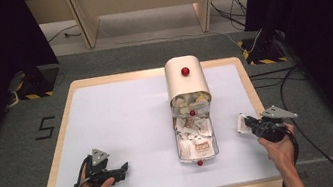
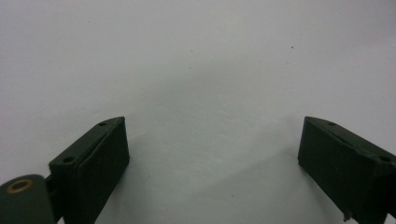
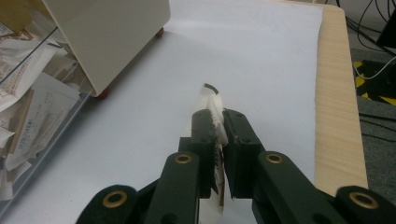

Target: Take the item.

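White packet (image 3: pixel 211 105) pinched in right gripper (image 3: pixel 218 122) beside the still-full dispenser box (image 1: pixel 186 77); left gripper (image 2: pixel 212 154) wide open over table (image 1: pixel 124 125); sorting apparently barely begun.

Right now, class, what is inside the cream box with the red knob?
The cream box has its clear drawer pulled out toward the person, heaped with white and tan paper sachets. More sachets show at the box's mouth. The lid hides whatever lies deeper.
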`<move>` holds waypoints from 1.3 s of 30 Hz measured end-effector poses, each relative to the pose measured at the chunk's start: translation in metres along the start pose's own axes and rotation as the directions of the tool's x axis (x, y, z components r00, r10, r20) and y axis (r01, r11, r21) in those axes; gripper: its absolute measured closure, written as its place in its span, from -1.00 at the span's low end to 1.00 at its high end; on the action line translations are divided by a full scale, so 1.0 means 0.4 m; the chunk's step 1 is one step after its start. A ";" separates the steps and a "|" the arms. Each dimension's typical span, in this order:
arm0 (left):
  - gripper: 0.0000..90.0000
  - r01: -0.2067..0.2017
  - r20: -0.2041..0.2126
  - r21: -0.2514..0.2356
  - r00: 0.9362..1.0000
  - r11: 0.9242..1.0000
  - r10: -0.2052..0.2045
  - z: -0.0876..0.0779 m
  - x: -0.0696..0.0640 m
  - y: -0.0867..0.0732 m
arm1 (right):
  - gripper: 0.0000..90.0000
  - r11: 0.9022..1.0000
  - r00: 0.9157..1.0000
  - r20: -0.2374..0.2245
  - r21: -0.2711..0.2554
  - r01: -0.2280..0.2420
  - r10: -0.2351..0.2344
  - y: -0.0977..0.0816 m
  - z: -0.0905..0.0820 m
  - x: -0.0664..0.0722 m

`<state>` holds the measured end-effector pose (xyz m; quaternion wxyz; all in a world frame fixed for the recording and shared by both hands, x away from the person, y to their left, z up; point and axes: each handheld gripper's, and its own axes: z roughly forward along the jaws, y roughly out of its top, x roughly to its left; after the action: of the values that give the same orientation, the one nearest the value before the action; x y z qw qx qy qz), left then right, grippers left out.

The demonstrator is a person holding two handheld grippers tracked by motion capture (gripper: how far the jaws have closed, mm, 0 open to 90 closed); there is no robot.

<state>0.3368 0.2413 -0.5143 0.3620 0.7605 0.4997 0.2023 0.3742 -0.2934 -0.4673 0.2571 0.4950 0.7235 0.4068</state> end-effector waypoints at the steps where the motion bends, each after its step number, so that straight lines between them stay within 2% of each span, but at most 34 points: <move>1: -0.82 0.000 0.001 0.001 1.000 1.000 0.000 0.000 0.000 0.000 | 0.85 1.000 1.000 0.000 0.000 0.000 0.000 0.000 0.000 0.000; 19: -0.82 -0.001 0.000 0.000 1.000 1.000 0.001 0.000 0.000 0.000 | 0.82 0.998 1.000 0.020 0.059 0.014 -0.015 -0.018 0.025 -0.004; 21: -0.82 0.000 0.000 0.000 1.000 1.000 0.000 0.000 0.000 0.000 | 0.75 0.998 0.999 0.027 0.064 0.019 -0.021 -0.019 0.026 -0.007; 22: -0.82 0.000 0.000 0.000 1.000 1.000 0.000 0.000 0.000 0.000 | 0.70 0.998 0.999 0.032 0.064 0.013 -0.015 -0.020 0.026 -0.009; 23: -0.82 0.000 0.000 0.000 1.000 1.000 0.000 0.000 0.000 0.000 | 0.62 0.998 0.999 0.031 0.067 -0.015 0.013 -0.021 0.025 -0.009; 25: -0.82 0.000 0.001 0.000 1.000 1.000 0.000 0.000 0.000 0.000 | 0.48 0.998 0.999 0.036 0.061 -0.013 0.011 -0.019 0.022 -0.010; 28: -0.82 0.000 0.000 0.000 1.000 1.000 0.000 0.000 0.000 0.000 | 0.29 0.999 0.997 0.066 0.039 -0.027 0.025 -0.013 0.017 -0.003; 33: -0.82 0.000 0.000 0.000 1.000 1.000 0.000 0.000 0.000 0.000 | 0.16 0.999 0.998 0.057 0.004 -0.035 0.034 -0.002 0.012 0.010; 39: -0.82 0.000 0.000 0.001 1.000 1.000 0.000 0.000 0.000 0.000 | 0.02 0.998 0.997 0.051 0.011 -0.054 0.053 -0.003 0.017 0.015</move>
<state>0.3367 0.2414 -0.5143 0.3619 0.7607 0.4995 0.2021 0.3765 -0.2857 -0.4716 0.2616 0.5260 0.7055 0.3964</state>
